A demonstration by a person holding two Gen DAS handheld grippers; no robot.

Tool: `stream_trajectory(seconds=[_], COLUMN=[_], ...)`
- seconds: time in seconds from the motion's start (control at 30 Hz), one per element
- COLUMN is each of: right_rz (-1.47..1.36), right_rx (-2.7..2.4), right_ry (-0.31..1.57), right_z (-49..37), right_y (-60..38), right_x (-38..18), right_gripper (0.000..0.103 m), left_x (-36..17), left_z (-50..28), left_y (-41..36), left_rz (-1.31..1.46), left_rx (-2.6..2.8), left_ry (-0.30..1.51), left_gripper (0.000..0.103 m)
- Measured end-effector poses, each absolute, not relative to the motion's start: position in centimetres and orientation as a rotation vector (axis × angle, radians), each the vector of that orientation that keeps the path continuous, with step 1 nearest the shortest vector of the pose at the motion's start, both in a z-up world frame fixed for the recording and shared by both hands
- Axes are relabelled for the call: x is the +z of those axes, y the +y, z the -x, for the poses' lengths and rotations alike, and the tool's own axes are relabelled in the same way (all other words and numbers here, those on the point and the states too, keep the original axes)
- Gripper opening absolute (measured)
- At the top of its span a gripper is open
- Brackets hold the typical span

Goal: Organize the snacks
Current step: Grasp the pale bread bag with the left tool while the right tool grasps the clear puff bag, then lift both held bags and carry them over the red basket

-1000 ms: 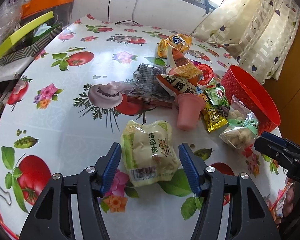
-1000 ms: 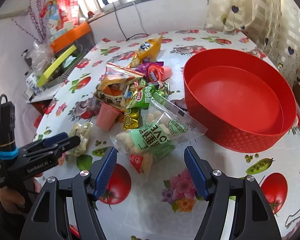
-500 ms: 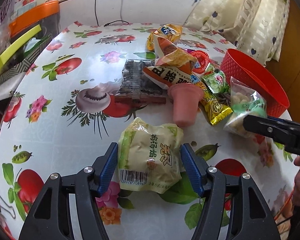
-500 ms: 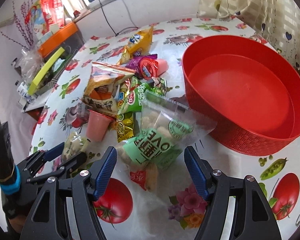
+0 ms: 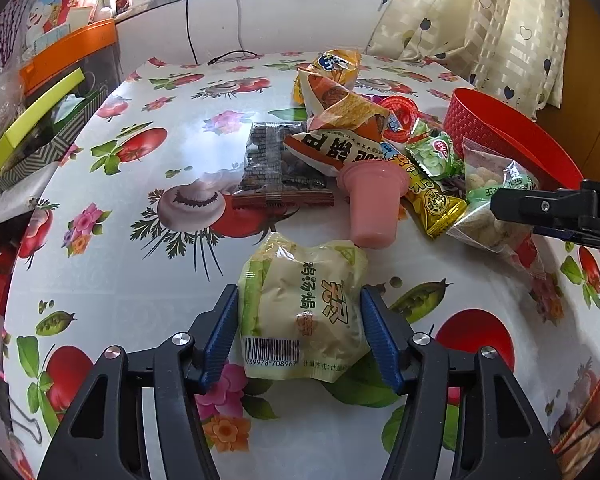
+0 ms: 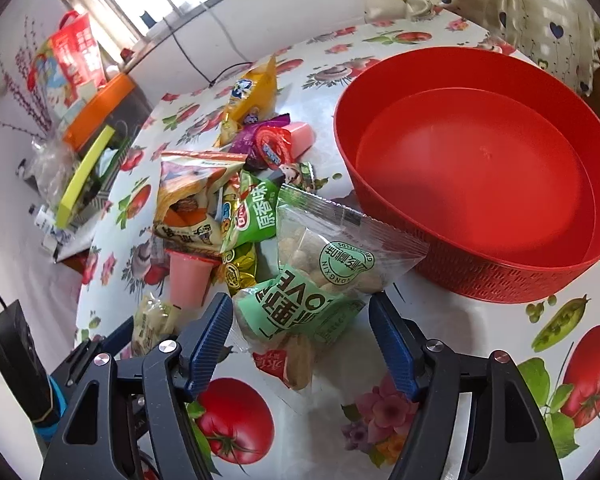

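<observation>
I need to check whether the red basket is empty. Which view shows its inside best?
Right wrist view: it looks down into the red basket, showing a bare floor. Left wrist view shows only its outer wall and rim.

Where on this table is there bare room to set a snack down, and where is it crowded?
Free: the red basket holds nothing; bare tablecloth between the side clutter and the dark snack packet. Crowded: the pile from the pink cup to the basket.
</observation>
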State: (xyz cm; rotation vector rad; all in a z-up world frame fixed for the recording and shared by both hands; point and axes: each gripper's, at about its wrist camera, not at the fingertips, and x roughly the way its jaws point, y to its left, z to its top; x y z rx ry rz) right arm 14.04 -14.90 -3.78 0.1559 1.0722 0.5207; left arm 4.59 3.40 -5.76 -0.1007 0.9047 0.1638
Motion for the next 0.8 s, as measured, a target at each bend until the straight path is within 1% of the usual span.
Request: stream_trajectory(seconds=[0.2,0.27,0.47,0.5,0.57,0.6,0.63,0.8], right_rz=[-0.233,-0.278,-0.314,-0.305,-0.292,-0.286,-0.276,-0.236], right_rx=[0.506,0.496,0.505,0.513,0.541,0.552,0.556,0.593], right_ry=[1.083,1.084,1.120,1.125,1.131,1.133,1.133,1.115], right_z=[-14.6,-14.9,-15.7,-15.6,-15.4,-15.3,-15.3,-14.8], right_y=[-15.1,-15.6,-15.6,-15.3,-14.9,-14.8,-14.7,-14.7], right_x=[-3.7,-3.7,-4.7,-4.8,-4.9,-4.9,-5.0,-4.8], right_gripper=[0.069,0.069,0.069,0.068,0.062,0.051,0.045,0.041], left_x=[-5.7,-5.7,-5.7,-5.7,-5.7,-5.7,-5.7,-5.4], left_z=[-4.6,-4.5,-4.5,-4.6,-4.6,-4.6,-4.5,-4.4], left_y=[3.5,3.6,3.7,3.7,3.7,3.7,3.7,3.7], left_rz=[0.104,0.101,0.095,0.095,0.095,0.095,0.095,0.102], left_rx=[0.173,0.184,0.188,0.188,0.188,0.188,0.188,0.187], left_ry=[0.904,0.902,0.903,0.903,0.903,0.903,0.903,0.892], left_gripper=[0.059,0.055,0.054,0.054,0.053,0.053,0.052,0.052])
